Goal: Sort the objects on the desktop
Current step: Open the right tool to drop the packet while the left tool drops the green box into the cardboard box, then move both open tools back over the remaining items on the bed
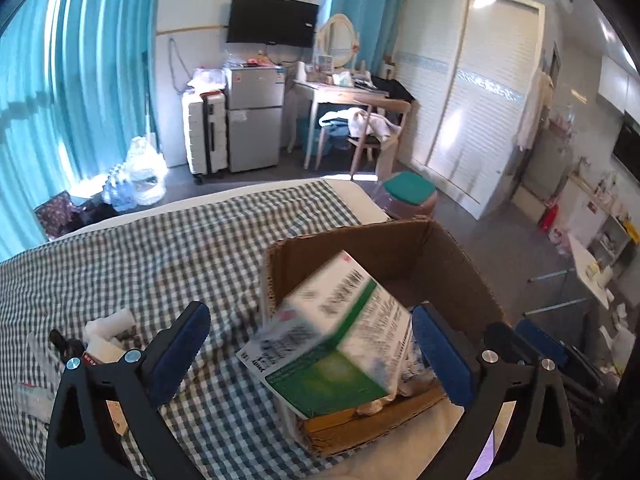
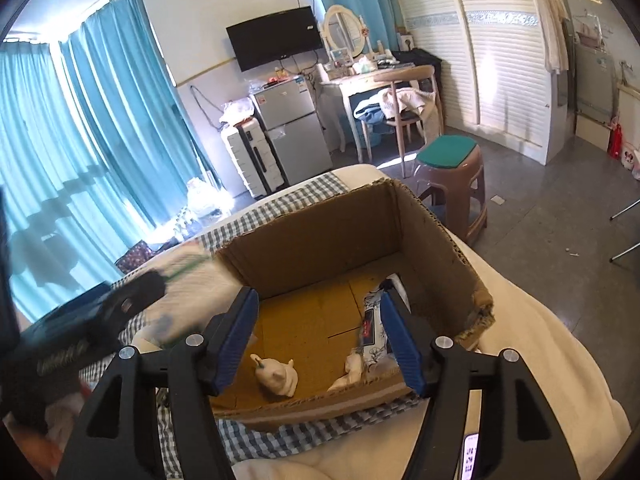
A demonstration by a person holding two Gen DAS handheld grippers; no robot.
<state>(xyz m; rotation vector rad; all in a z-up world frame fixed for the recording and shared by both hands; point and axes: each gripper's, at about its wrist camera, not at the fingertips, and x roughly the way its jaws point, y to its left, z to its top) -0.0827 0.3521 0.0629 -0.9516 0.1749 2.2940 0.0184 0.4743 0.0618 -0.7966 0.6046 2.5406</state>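
A brown cardboard box stands on the checked cloth. A white and green carton, blurred and tilted, is over the box's near left rim, between my left gripper's open blue pads without touching them. In the right wrist view my right gripper is open and empty over the box. Inside lie a white figurine, a patterned packet and a small white piece. The blurred left gripper and carton show at the box's left.
White tubes and small items lie on the cloth to the left of the box. A brown stool with a green cushion stands beyond the cloth's far edge. The box sits near the right edge, on a white blanket.
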